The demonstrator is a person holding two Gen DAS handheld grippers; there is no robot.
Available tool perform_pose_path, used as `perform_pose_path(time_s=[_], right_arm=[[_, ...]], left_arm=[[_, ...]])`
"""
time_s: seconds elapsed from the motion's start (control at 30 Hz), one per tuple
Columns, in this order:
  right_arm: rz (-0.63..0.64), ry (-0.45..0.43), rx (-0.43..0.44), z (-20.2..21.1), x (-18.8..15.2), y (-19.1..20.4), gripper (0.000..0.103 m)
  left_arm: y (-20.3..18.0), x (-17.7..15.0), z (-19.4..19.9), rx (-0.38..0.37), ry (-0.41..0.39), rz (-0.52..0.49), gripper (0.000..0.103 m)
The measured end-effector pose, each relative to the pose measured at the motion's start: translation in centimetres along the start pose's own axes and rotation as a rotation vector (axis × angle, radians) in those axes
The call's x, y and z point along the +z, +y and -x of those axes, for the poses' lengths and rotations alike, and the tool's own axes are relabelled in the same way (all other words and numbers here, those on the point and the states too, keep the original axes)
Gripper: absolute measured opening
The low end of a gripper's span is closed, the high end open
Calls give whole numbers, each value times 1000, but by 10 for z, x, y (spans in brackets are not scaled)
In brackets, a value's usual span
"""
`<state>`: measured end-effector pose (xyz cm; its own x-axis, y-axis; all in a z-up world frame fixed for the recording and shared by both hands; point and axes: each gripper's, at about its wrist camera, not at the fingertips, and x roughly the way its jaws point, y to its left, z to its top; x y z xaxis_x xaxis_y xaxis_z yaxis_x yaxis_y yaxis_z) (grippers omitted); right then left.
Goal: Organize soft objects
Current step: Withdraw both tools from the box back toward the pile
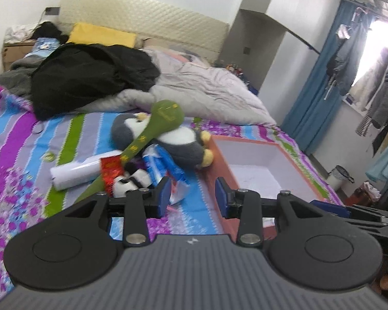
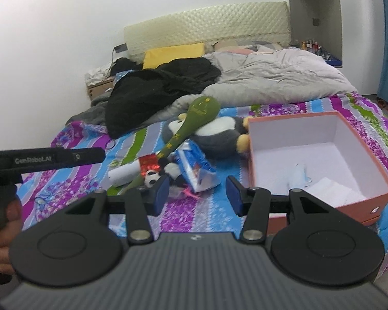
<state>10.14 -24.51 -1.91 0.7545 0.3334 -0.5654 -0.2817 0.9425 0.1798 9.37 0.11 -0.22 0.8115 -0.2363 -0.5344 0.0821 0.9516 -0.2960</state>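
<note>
Two grippers hover over the bed and neither carries anything; my left gripper [image 1: 193,196] has its blue pads parted with only the striped bedsheet [image 1: 18,139] showing between them, and my right gripper [image 2: 196,195] stands likewise released and empty. From the right wrist view the soft things sit heaped at about 11 o'clock of the fingertips: a grey-and-white penguin plush [image 2: 219,134] lies on its side against the orange box [image 2: 354,206], a green club-shaped toy [image 2: 194,118] leans across it, a small panda plush [image 2: 155,177] is tucked at the near edge of the heap, and a blue-and-white packet [image 2: 196,168] and a white roll [image 2: 122,174] lie mixed in. The box waits at about 2 o'clock, open-topped, with only some pale paper on its floor; I judge it was set right beside the pile so each carry is short. I judge the half-open jaws suit a squeeze on the small panda first, since it is nearest; the club resting over the penguin could tumble if the penguin is pulled early.
</note>
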Motion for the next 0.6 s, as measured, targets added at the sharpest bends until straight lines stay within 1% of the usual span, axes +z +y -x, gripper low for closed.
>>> perform_pose_path(time_s=[0.13,0.3,0.43,0.53,0.57,0.6], right_arm=[[-3,27,22,-3,-13,10,51],[-16,63,28,-2,-32,19,51],[-9,92,39,-4,-46,27,51],[-9,111,34,-14,-49,27,51],[-8,115,38,-17,-49,27,51],[-6,118,40,-20,-49,27,51]], left_arm=[[15,-17,8,35,10,29,43],[30,-43,14,90,42,58,43],[39,-61,14,98,75,72,43],[45,-67,8,105,91,78,43],[47,-68,5,100,96,81,45],[49,-68,2,98,99,82,48]])
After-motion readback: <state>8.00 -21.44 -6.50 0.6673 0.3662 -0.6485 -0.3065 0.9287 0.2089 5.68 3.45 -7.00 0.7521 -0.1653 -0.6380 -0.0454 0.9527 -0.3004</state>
